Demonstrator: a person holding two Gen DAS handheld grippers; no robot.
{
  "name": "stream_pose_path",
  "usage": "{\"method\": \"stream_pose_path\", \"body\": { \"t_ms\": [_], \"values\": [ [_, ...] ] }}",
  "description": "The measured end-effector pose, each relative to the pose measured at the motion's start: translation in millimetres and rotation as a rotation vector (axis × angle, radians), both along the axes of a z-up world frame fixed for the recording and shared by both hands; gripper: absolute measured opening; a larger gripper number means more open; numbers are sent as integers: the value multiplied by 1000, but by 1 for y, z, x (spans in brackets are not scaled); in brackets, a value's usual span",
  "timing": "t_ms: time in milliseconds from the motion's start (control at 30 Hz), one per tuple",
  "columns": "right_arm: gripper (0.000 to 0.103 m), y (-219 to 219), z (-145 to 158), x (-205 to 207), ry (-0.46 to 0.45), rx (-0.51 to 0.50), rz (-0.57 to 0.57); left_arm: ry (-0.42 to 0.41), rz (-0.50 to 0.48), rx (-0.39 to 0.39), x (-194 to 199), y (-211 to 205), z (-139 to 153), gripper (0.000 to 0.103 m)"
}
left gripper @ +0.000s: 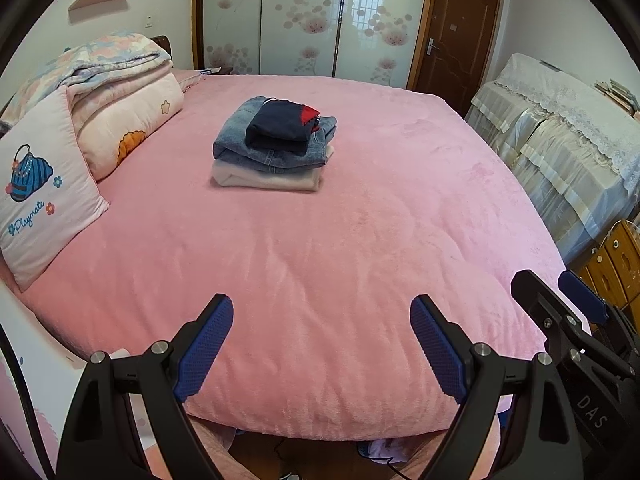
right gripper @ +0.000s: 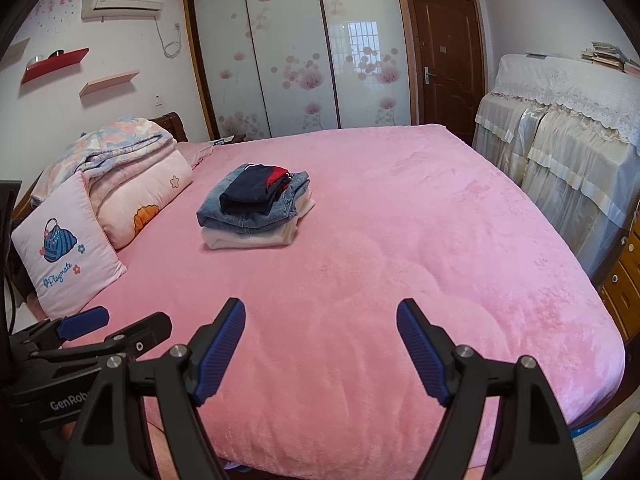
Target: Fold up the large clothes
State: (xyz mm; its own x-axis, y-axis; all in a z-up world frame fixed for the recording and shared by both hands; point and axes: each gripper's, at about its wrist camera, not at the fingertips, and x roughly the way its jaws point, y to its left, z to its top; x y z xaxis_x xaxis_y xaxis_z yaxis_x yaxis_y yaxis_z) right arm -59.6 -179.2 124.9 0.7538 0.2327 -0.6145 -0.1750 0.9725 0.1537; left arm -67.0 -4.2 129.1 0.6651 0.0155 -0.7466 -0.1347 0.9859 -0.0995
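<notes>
Both sets of jaws spread wide with nothing between the blue pads: left gripper (left gripper: pixel 322 314) and right gripper (right gripper: pixel 321 316) side by side above the near edge of the pink bed (left gripper: pixel 360 240). Well apart from both, out toward the middle of the bed: a stack of folded clothes (left gripper: pixel 276 144), with a dark navy piece with a red patch (left gripper: pixel 284 124) on top, jeans (left gripper: pixel 236 144) under it, a cream garment (left gripper: pixel 264 180) at the bottom. Probably between garments, or finished; no unfolded piece lying on the blanket. To do the next step well: fetch the next large garment, spread flat on the open stretch of blanket near the edge, pinch two corners at matching points, fold evenly and smooth before stacking, clear of the pillow (right gripper: pixel 68 256) and the rolled quilt (right gripper: pixel 132 184) on the left. Hard to tell: any more clothes waiting. Just under the near edge of the bed, a scrap of pale cloth (left gripper: pixel 380 450) on the floor, mostly cut off; impossible to say whether a garment. Far side of the stack hidden; number of layers in it uncertain.
</notes>
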Motion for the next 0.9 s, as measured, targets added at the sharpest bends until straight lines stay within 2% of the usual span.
{"method": "stream_pose_path", "body": {
  "t_ms": [900],
  "values": [
    [79, 8, -4, -3, -10, -35, 1, 28, 21, 18, 1, 0, -2, 89]
  ]
}}
